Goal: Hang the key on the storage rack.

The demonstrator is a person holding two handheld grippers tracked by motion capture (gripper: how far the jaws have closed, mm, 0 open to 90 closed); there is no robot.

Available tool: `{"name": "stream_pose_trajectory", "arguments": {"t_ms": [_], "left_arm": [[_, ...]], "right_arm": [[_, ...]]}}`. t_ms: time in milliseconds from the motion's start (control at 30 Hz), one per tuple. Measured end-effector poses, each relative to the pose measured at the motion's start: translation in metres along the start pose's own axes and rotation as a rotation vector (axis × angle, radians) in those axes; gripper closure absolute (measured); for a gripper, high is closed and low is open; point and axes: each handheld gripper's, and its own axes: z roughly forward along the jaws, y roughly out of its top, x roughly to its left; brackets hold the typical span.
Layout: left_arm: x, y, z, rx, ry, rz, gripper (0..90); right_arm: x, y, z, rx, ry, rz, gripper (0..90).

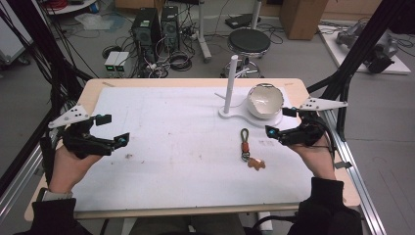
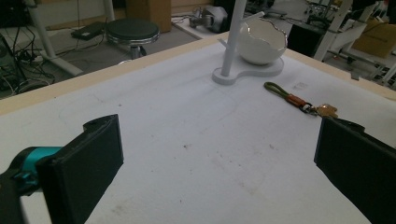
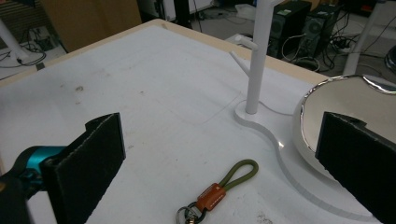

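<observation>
A keychain [image 1: 245, 146] with a green cord loop, an orange leather tab and a brass key lies flat on the white mat [image 1: 171, 156], right of centre. Behind it stands a white hook post [image 1: 229, 83] on a base that also carries a white bowl [image 1: 265, 100]. My right gripper [image 1: 278, 121] hovers open just right of the keychain and in front of the bowl. My left gripper [image 1: 113, 129] is open at the mat's left side, far from the keychain. The left gripper view has the keychain [image 2: 299, 99] and bowl [image 2: 261, 44] ahead. The right gripper view has the keychain [image 3: 219, 186] low between its jaws, and the post [image 3: 257, 60].
The wooden table edge [image 1: 195, 82] frames the mat. Beyond the table are a black stool [image 1: 248, 41], computer towers [image 1: 147, 27] with cables on the floor, and a cardboard box [image 1: 303, 17]. Black frame poles [image 1: 357, 54] rise at both sides.
</observation>
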Motion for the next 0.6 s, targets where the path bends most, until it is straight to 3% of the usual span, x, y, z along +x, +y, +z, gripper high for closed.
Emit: {"name": "stream_pose_trajectory", "arguments": {"t_ms": [367, 600], "left_arm": [[0.003, -0.005, 0.003, 0.015, -0.003, -0.018, 1.7], [0.001, -0.006, 0.009, 0.026, -0.012, -0.021, 1.7]], "right_arm": [[-0.005, -0.007, 0.021, -0.009, -0.056, 0.021, 0.8], [-0.018, -0.024, 0.053, 0.077, -0.121, 0.052, 0.8]]}}
